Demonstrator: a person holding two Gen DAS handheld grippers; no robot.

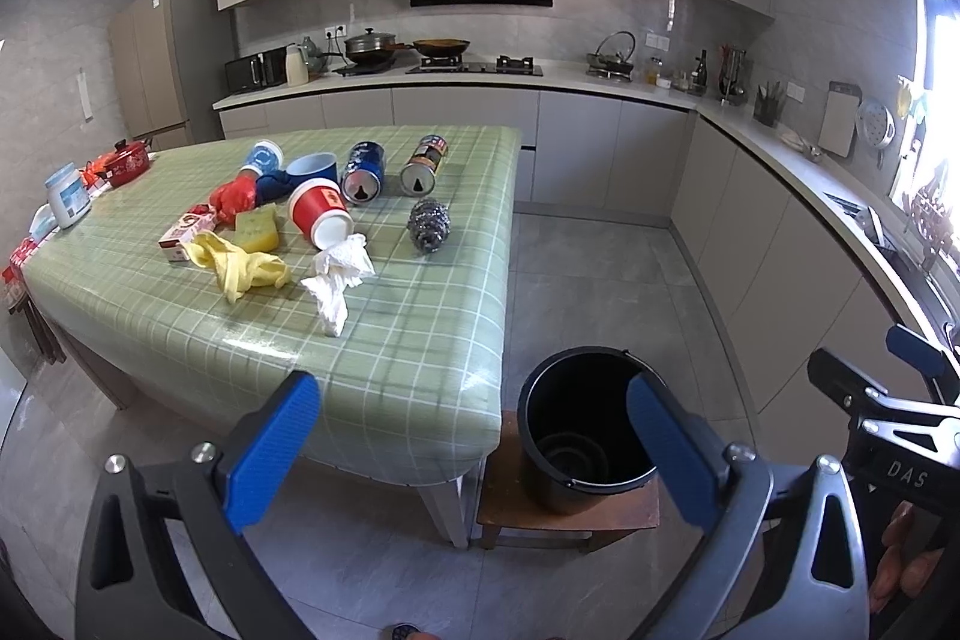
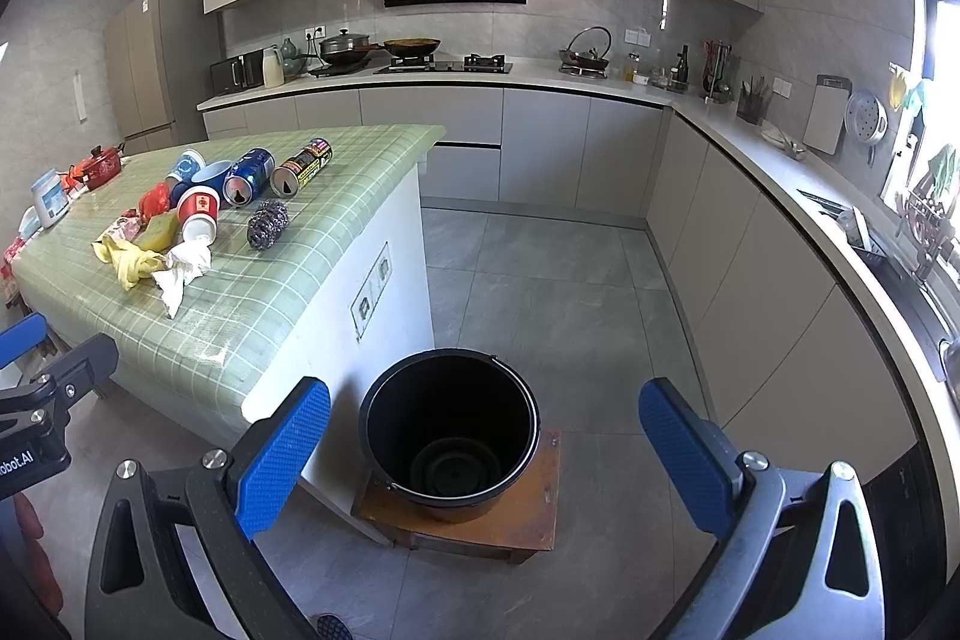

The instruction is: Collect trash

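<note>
- Both grippers hang released and empty: the left gripper [image 1: 474, 451] has its blue pads wide apart over the near table corner, and the right gripper [image 2: 486, 460] is spread just as wide above the black bucket [image 2: 449, 427].
- Trash lies in a loose cluster on the green checked tablecloth [image 1: 384, 340], well apart from either gripper; nothing has gone into the bucket yet.
- Leftmost, the small red-and-white carton [image 1: 186, 233] looks light and stiff; a pinch across its flat sides should hold.
- Beside it, the yellow rubber glove [image 1: 240, 269] is limp and probably slick; bunching it at the thick middle seems safest.
- Just behind, the yellow sponge [image 1: 258, 230] is soft and will likely squash, so a firm pinch across its width suits it.
- Next, the crumpled white tissue [image 1: 337, 280] is nearly weightless and floppy; its central wad is the place to grasp.
- Touching the tissue, the red paper cup [image 1: 319, 219] lies on its side; it is thin-walled and may crush, so a light grasp near the rim is advisable.
- Further right, the blue can [image 1: 363, 172] and the dark can [image 1: 425, 164] lie tipped over; round and smooth, they may roll or slip, so clamping across mid-body looks best.
- Rightmost, the steel scourer [image 1: 429, 225] is springy and rough, easy to pinch anywhere.
</note>
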